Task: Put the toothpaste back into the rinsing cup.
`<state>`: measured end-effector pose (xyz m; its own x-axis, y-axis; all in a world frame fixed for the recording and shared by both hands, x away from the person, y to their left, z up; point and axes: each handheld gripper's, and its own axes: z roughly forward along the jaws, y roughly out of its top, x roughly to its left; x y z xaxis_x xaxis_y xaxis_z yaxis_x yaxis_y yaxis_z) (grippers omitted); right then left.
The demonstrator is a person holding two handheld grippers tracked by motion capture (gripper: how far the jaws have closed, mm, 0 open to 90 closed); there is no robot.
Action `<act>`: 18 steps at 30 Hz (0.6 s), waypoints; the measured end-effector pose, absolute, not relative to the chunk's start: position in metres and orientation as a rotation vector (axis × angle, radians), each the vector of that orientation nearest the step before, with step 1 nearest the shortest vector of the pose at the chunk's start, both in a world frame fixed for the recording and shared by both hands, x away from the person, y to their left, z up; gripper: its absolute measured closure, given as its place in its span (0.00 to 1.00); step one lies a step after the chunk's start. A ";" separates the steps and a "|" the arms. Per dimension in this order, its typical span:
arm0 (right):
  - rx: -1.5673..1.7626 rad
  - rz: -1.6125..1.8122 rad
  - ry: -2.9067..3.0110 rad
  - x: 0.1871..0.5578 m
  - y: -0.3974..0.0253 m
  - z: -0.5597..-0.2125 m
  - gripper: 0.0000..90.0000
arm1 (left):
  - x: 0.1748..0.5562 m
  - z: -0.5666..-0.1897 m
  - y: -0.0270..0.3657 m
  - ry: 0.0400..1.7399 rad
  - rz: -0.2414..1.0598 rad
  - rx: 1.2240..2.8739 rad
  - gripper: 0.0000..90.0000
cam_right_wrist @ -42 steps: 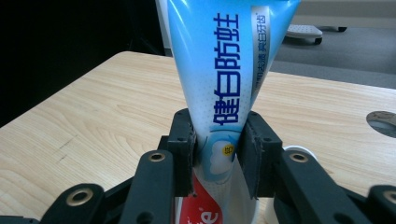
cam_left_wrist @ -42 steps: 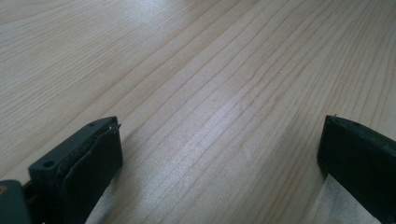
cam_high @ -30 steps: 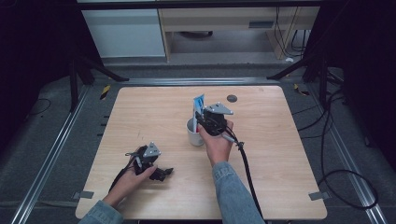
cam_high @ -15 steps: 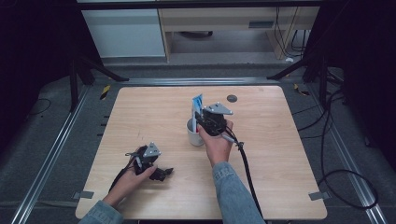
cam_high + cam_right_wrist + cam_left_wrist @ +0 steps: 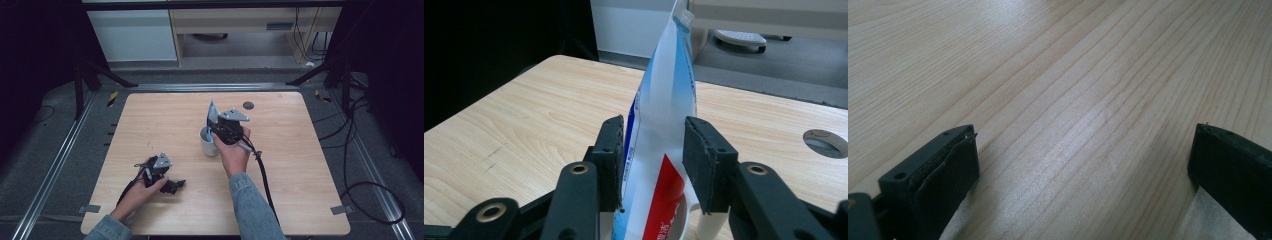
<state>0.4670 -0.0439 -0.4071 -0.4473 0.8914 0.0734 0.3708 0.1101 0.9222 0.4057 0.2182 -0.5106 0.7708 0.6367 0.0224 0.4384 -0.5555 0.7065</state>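
Right gripper (image 5: 651, 160) jaws clamp white-blue-red toothpaste tube (image 5: 664, 120), upright in white cup (image 5: 208, 142). Left gripper (image 5: 1083, 160) jaws wide open, empty, on desk (image 5: 150, 120).

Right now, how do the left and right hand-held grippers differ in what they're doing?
The left hand-held gripper lies low at the near left of the table, while the right hand-held gripper is raised over the white cup. The left one's jaws stand wide apart over bare wood; the right one's jaws flank a blue, white and red toothpaste tube standing in that cup. Both are black and each is held in one hand.
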 end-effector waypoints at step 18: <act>1.208 1.270 1.925 0.467 -0.040 -0.401 0.55 | 0.406 -0.511 0.218 0.800 0.359 2.244 0.00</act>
<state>0.4666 -0.0401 -0.4006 -0.4585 0.8877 0.0417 0.3872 0.1574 0.9084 0.4056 0.2180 -0.5108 0.7690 0.6389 0.0200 0.4396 -0.5513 0.7091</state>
